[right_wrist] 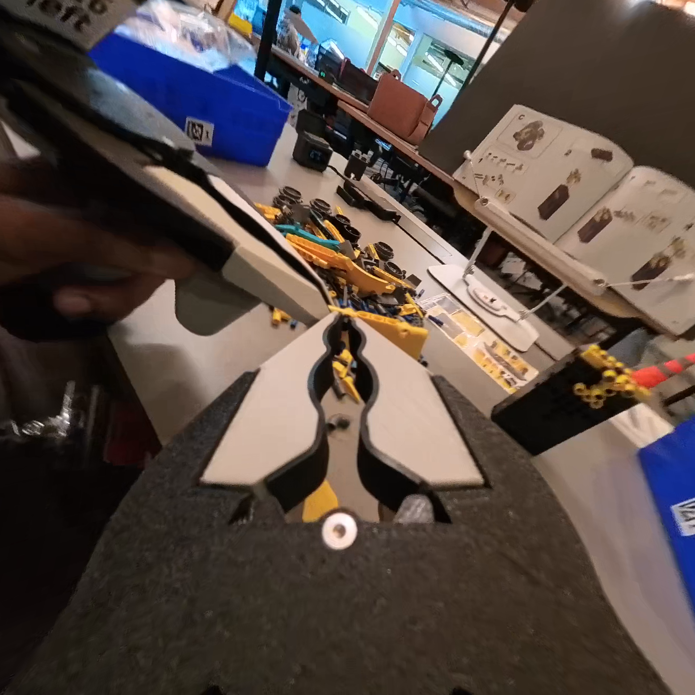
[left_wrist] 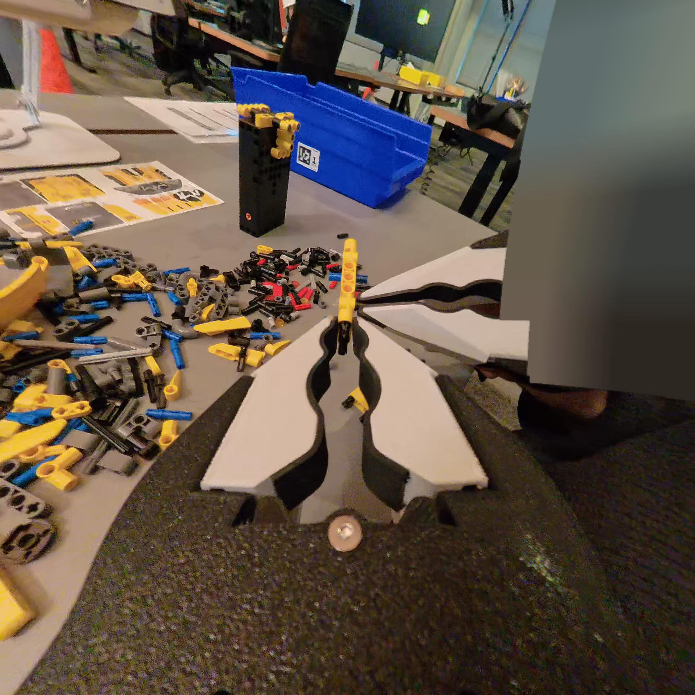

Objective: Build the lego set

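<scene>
My left gripper (left_wrist: 344,322) is shut on the lower end of a yellow holed beam (left_wrist: 348,278), which stands upright above the grey table (left_wrist: 195,233). A black pin (left_wrist: 342,340) hangs from the beam between the pads. My right gripper (left_wrist: 360,300) comes in from the right, its tips closed and touching the beam's side. In the right wrist view my right gripper (right_wrist: 340,319) is shut, tip to tip with the left gripper (right_wrist: 326,306), and a sliver of the yellow beam (right_wrist: 344,310) shows between them. Whether the right tips pinch a small piece is hidden.
A black tower topped with yellow pieces (left_wrist: 263,180) (right_wrist: 564,398) stands behind a heap of small black and red pins (left_wrist: 286,278). Loose blue, yellow and grey pieces (left_wrist: 94,357) lie left. A blue bin (left_wrist: 357,150), printed sheets (left_wrist: 113,195) and a booklet on a stand (right_wrist: 564,180) are nearby. My left and right fingertips are right by each other.
</scene>
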Available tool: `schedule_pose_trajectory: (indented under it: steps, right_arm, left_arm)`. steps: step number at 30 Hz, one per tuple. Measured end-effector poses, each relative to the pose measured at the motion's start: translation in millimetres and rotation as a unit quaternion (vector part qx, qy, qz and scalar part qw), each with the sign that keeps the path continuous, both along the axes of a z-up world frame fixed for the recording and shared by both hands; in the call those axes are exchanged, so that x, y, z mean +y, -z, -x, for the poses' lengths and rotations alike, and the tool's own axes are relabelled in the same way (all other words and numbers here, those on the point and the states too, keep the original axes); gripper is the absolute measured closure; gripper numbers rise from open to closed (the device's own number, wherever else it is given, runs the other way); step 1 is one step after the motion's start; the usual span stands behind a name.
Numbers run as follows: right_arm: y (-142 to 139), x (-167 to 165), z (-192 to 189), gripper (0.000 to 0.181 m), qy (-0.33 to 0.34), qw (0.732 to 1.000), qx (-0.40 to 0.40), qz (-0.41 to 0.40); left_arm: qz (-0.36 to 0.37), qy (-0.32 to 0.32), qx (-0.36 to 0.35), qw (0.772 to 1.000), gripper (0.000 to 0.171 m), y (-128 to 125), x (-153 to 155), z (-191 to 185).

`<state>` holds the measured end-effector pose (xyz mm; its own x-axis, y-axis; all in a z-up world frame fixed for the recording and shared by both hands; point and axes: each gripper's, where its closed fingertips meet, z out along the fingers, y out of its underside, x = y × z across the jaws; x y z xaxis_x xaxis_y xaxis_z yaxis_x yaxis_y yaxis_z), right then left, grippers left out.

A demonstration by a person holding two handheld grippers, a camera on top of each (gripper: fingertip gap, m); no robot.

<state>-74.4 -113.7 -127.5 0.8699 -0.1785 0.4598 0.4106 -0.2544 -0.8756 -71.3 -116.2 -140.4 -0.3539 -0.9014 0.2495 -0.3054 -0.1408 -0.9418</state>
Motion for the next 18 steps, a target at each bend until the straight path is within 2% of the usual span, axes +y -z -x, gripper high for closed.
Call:
schedule_pose_trajectory:
  steps: [2,3,4,5,7,10,12,18]
  right_arm:
    - [0.4,-0.4,-2.4,0.179,0.009,0.999,-0.03,0.013]
    - [1.6,-0.1,-1.5,0.179,0.001,1.0,-0.005,0.012]
    - [2.0,0.0,3.1,0.179,-0.022,0.998,0.059,-0.001]
    - [2.3,-1.6,3.5,0.179,-0.032,0.992,0.123,-0.018]
    - [7.0,-11.3,-18.3,0.181,0.012,0.991,0.133,-0.017]
    - [-1.8,-25.2,-32.8,0.181,0.014,0.986,0.164,-0.019]
    - [6.0,-32.6,-46.2,0.181,0.041,0.99,0.135,0.019]
    - [14.2,-38.8,-30.2,0.181,0.008,0.988,0.148,0.048]
  left_arm:
    - [-0.001,-0.015,0.0,1.0,0.166,1.0,1.1,-2.9]
    - [-0.021,-0.062,-0.004,0.998,0.165,1.6,14.4,-6.7]
    - [-0.044,-0.124,-0.026,0.991,0.166,-6.7,39.8,-8.2]
    - [-0.044,-0.149,-0.034,0.987,0.166,-14.8,57.8,-7.2]
    - [-0.013,-0.126,-0.018,0.992,0.165,-17.5,60.0,-2.2]
    - [-0.037,-0.127,0.009,0.991,0.165,-5.6,63.0,4.4]
    - [-0.034,-0.133,0.038,0.99,0.165,6.6,67.9,2.1]
    - [0.032,-0.068,0.053,0.996,0.165,9.5,58.2,-4.1]
